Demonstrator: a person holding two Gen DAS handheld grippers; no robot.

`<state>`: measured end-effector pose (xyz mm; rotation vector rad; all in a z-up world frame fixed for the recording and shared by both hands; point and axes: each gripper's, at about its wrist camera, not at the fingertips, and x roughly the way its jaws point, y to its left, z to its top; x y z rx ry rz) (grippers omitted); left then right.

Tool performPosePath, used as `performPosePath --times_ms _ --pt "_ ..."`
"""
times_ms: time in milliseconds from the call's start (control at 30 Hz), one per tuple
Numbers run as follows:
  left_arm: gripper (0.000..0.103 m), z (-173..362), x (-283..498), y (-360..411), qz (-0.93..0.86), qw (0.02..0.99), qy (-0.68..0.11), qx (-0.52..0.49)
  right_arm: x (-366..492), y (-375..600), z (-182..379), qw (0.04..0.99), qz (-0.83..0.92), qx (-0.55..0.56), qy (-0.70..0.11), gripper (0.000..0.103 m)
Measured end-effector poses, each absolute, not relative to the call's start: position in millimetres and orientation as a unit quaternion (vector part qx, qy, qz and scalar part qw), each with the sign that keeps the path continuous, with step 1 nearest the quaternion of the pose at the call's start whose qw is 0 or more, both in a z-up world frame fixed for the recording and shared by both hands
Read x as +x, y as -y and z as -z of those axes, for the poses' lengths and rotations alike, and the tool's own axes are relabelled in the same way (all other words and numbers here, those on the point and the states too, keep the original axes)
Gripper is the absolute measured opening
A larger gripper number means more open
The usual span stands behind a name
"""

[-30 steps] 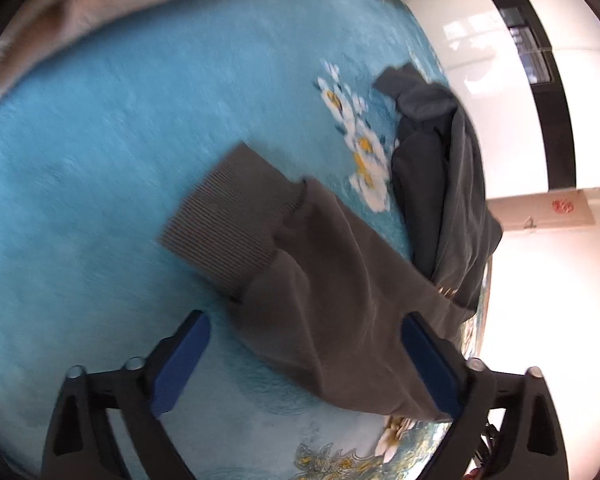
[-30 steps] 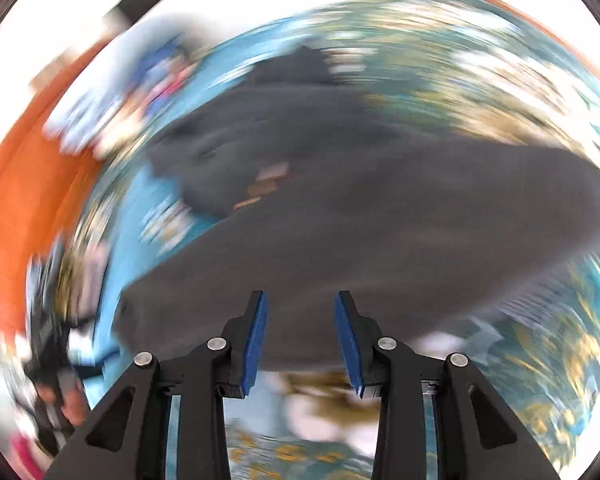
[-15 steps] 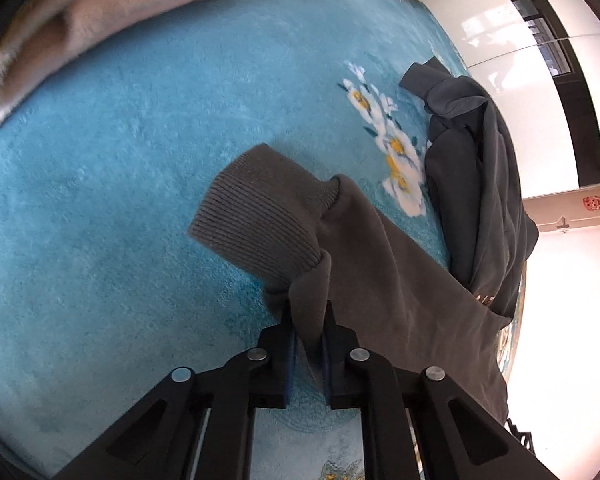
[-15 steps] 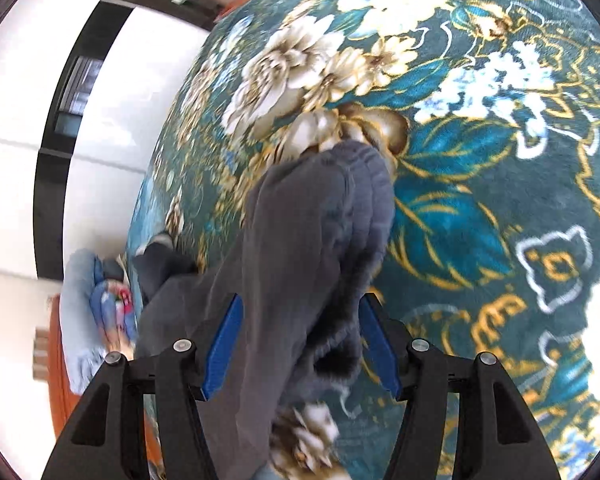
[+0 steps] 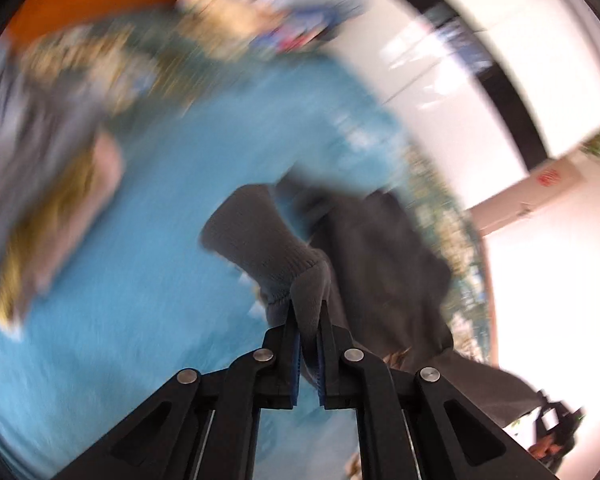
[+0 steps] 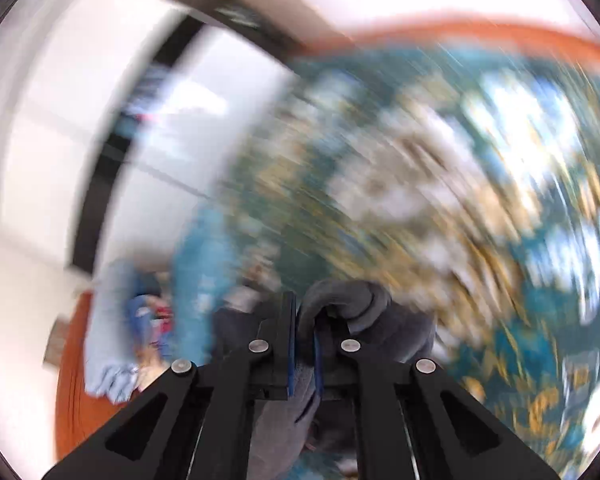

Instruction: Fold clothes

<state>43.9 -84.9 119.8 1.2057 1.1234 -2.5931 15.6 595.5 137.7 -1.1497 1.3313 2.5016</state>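
While both grippers [image 5: 309, 320] [image 6: 305, 334] pinch it, dark grey sweatshirt [image 5: 380, 256] hangs bunched, ribbed cuff [image 5: 256, 236] drooping.

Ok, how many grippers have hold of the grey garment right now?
2. The left gripper is shut on the grey garment just below its ribbed cuff; the right gripper is shut on a bunched fold of it. Both views are blurred.
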Motion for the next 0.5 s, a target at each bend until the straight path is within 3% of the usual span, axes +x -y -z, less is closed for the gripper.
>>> performPosePath --times_ms 133,233,500 --pt "0.006 -163.8 61.7 87.0 0.878 0.024 -0.311 0.362 27.8 -581.7 -195.2 -0.006 -0.868 -0.334 -0.366 0.006" --pt "0.006 -129.6 91.0 94.1 0.862 0.057 -0.292 0.410 36.9 -571.3 -238.4 -0.043 -0.900 -0.301 -0.312 0.006" --pt "0.006 -2.9 139.6 97.3 0.770 0.142 -0.312 0.538 113.1 -567.2 -65.5 0.038 -0.791 -0.498 -0.354 0.006"
